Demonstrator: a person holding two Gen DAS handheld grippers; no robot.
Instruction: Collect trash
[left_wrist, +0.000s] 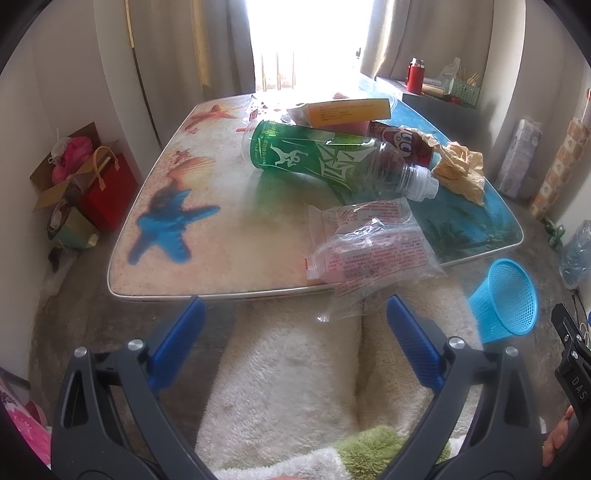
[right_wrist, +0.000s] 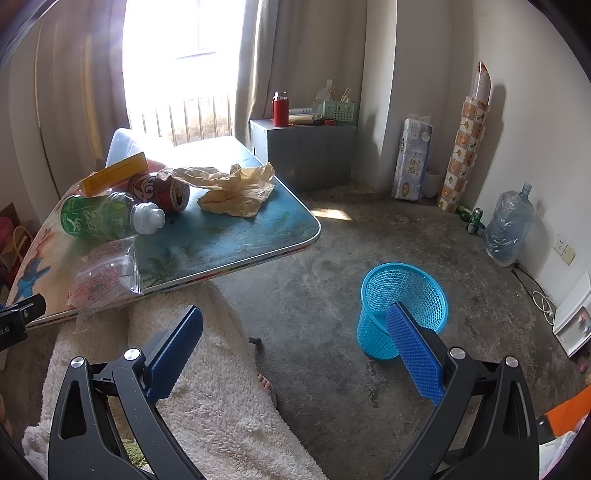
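On the low table (left_wrist: 207, 266) lie a green plastic bottle (left_wrist: 317, 158) on its side, a red can (left_wrist: 402, 142), crumpled tan paper (left_wrist: 460, 170), a yellow box (left_wrist: 351, 110) and a clear printed plastic bag (left_wrist: 369, 251) that overhangs the near edge. My left gripper (left_wrist: 295, 321) is open, short of the table's edge, just below the bag. My right gripper (right_wrist: 295, 332) is open over the floor, its right finger in front of the blue mesh basket (right_wrist: 404, 295). The same bottle (right_wrist: 99, 216), can (right_wrist: 166, 192), paper (right_wrist: 236, 192) and bag (right_wrist: 107, 277) show at the left of the right wrist view.
A person's legs in fluffy white fabric (left_wrist: 295, 369) lie under both grippers. A grey cabinet (right_wrist: 306, 151) with a red flask (right_wrist: 280, 109) stands behind the table. Red gift bags (left_wrist: 107, 192) sit left of it. A water jug (right_wrist: 508, 225) and paper rolls (right_wrist: 412, 158) line the right wall.
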